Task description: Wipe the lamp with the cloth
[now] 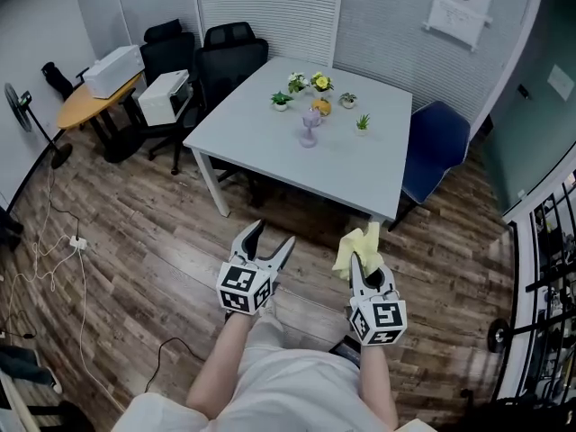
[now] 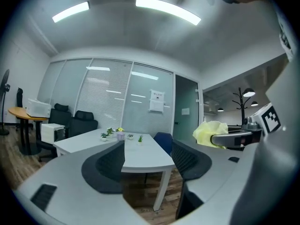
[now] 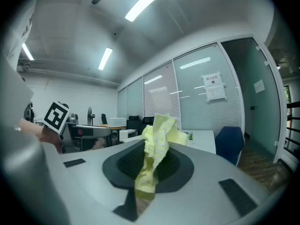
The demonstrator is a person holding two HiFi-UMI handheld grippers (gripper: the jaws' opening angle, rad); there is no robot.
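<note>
- pinching a crumpled pale-yellow knit cloth [image 3: 157,144], the right gripper [image 1: 364,266] is clamped on it; the fabric bunches up above the jaws and trails below them.
- left gripper [image 1: 273,234] spread wide, nothing between its jaws.
- small lilac stemmed lamp [image 1: 310,126] stands upright on the white square table [image 1: 261,142], just beside little potted plants [image 1: 282,100], well apart from both grippers.

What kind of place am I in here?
Most likely an office, perhaps a small meeting room: a white table with black office chairs beside it, and partition walls with blinds behind.
</note>
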